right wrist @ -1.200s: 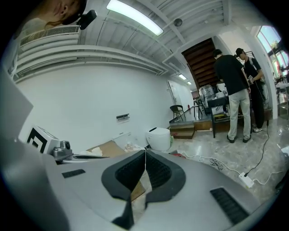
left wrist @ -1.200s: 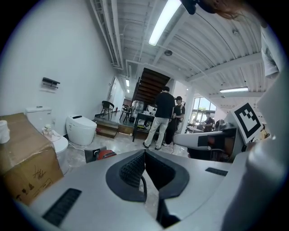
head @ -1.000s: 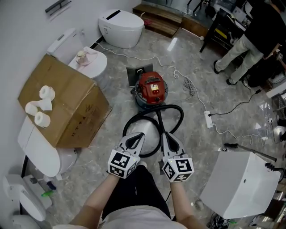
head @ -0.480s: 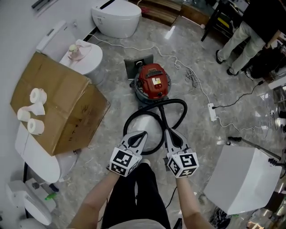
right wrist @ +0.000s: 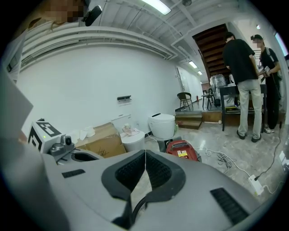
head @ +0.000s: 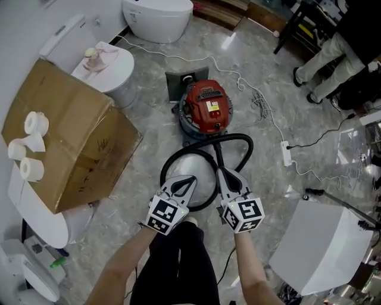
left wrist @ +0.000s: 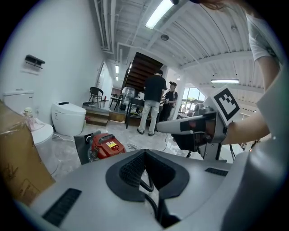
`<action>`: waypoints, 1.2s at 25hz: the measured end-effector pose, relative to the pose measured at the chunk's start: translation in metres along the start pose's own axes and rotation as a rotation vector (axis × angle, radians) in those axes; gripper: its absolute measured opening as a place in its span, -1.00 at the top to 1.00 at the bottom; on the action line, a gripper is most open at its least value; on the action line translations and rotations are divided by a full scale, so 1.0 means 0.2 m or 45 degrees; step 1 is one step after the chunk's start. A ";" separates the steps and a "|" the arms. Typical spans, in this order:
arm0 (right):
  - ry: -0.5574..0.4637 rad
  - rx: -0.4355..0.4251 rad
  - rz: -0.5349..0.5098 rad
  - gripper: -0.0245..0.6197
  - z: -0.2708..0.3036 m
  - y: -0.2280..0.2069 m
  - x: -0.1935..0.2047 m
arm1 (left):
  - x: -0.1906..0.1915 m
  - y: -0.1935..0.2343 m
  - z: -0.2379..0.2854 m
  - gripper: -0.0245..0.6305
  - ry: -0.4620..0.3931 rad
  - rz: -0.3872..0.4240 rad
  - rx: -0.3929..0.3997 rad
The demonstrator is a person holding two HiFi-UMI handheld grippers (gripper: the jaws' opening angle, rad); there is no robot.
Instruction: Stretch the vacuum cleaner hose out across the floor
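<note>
left gripper (head: 190,178) is closed, tips pressed together, nothing in it. right gripper (head: 220,171) is closed too & empty. both are side by side, close but not touching, pointing away from the holder & a bit down.

the hose (head: 168,165) is black. it lies on the grey floor (head: 149,116) in a curl, not pulled straight. one end goes to the vacuum (head: 206,106), which is red w/ a grey bottom & sits just past the curl. one loop bends out to the right. another goes round to the left & back under the grippers. in the head view both grippers sit over the near part of the curl. neither one holds it. in each gripper view a bit of hose shows thru the hole behind the closed tips, down on the floor.

a big brown box (head: 71,131) is on the left w/ 3 paper rolls (head: 31,169) on top. past it is a white toilet (head: 122,78) w/ something pink on its lid. a 2nd toilet (head: 158,16) is at the top. a white cord (head: 262,110) runs over the floor to a plug strip (head: 286,153) on the right. a white bin (head: 321,250) sits at the near right. a standing person (head: 333,56) in light pants is far right, well away from the vacuum.
</note>
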State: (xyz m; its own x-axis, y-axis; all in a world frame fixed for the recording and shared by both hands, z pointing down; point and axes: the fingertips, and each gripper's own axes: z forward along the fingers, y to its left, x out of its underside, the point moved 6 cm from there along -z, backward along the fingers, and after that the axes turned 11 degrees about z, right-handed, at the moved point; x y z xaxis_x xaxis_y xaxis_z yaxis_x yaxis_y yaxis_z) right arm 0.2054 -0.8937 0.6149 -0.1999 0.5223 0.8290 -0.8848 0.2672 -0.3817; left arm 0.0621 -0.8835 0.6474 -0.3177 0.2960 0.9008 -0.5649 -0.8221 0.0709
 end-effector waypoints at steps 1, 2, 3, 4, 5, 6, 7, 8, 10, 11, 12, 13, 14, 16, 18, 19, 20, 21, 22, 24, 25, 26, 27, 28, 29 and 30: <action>-0.008 0.003 0.008 0.88 0.04 -0.02 0.03 | 0.05 0.02 0.03 0.90 0.010 0.003 0.001; -0.013 0.005 0.015 0.88 0.08 -0.04 0.06 | 0.09 0.03 0.06 0.90 0.024 0.007 0.001; -0.014 0.008 0.017 0.88 0.11 -0.05 0.09 | 0.14 0.04 0.09 0.90 0.039 0.008 0.001; -0.011 0.011 0.013 0.88 0.14 -0.07 0.12 | 0.19 0.05 0.12 0.90 0.053 0.006 0.002; -0.008 0.018 0.004 0.88 0.16 -0.10 0.16 | 0.25 0.06 0.14 0.90 0.063 0.002 0.007; -0.006 0.027 -0.006 0.88 0.19 -0.13 0.20 | 0.29 0.07 0.17 0.90 0.067 -0.002 0.013; -0.004 0.037 -0.013 0.88 0.21 -0.16 0.24 | 0.34 0.08 0.19 0.90 0.066 -0.009 0.019; -0.003 0.043 -0.018 0.88 0.24 -0.19 0.27 | 0.39 0.09 0.21 0.90 0.061 -0.017 0.024; -0.006 0.046 -0.016 0.88 0.28 -0.25 0.35 | 0.47 0.11 0.26 0.90 0.045 -0.022 0.034; -0.012 0.042 -0.010 0.88 0.30 -0.27 0.38 | 0.51 0.13 0.28 0.90 0.040 -0.019 0.036; -0.020 0.038 -0.002 0.88 0.31 -0.29 0.42 | 0.54 0.14 0.30 0.90 0.035 -0.018 0.035; -0.027 0.033 0.004 0.88 0.33 -0.32 0.45 | 0.57 0.15 0.33 0.90 0.029 -0.020 0.031; -0.033 0.030 0.006 0.88 0.34 -0.34 0.48 | 0.60 0.15 0.35 0.90 0.019 -0.022 0.025; -0.042 0.028 0.005 0.88 0.38 -0.38 0.55 | 0.65 0.16 0.40 0.90 0.007 -0.021 0.021; -0.052 0.025 0.008 0.88 0.40 -0.40 0.62 | 0.70 0.17 0.44 0.90 0.003 -0.016 0.028; -0.056 0.024 0.010 0.88 0.42 -0.41 0.65 | 0.73 0.17 0.47 0.90 0.001 -0.014 0.032; -0.059 0.023 0.013 0.88 0.43 -0.43 0.68 | 0.75 0.17 0.49 0.90 0.000 -0.012 0.035; -0.061 0.024 0.016 0.88 0.45 -0.44 0.71 | 0.78 0.18 0.52 0.90 -0.003 -0.009 0.035; -0.063 0.027 0.020 0.88 0.46 -0.46 0.74 | 0.80 0.18 0.54 0.90 -0.006 -0.008 0.035; -0.072 0.033 0.027 0.88 0.49 -0.48 0.78 | 0.83 0.19 0.57 0.90 -0.017 -0.012 0.038; -0.077 0.035 0.026 0.88 0.50 -0.49 0.80 | 0.85 0.19 0.58 0.90 -0.022 -0.015 0.041; -0.081 0.035 0.023 0.88 0.51 -0.51 0.82 | 0.88 0.19 0.60 0.90 -0.025 -0.016 0.044; -0.085 0.035 0.019 0.88 0.53 -0.52 0.83 | 0.90 0.20 0.61 0.90 -0.026 -0.015 0.046; -0.090 0.036 0.016 0.88 0.54 -0.54 0.85 | 0.93 0.20 0.63 0.90 -0.027 -0.014 0.049; -0.096 0.040 0.013 0.88 0.55 -0.55 0.86 | 0.95 0.20 0.65 0.90 -0.029 -0.014 0.053; -0.104 0.044 0.012 0.88 0.56 -0.57 0.88 | 0.98 0.19 0.67 0.90 -0.031 -0.015 0.055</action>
State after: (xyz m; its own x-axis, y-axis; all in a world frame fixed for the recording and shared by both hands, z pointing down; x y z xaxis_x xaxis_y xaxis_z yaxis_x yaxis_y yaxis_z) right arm 0.2241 -0.9243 0.8499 -0.2406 0.4563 0.8566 -0.8965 0.2337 -0.3763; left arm 0.0798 -0.9227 0.8841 -0.2921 0.2944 0.9099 -0.5349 -0.8390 0.0998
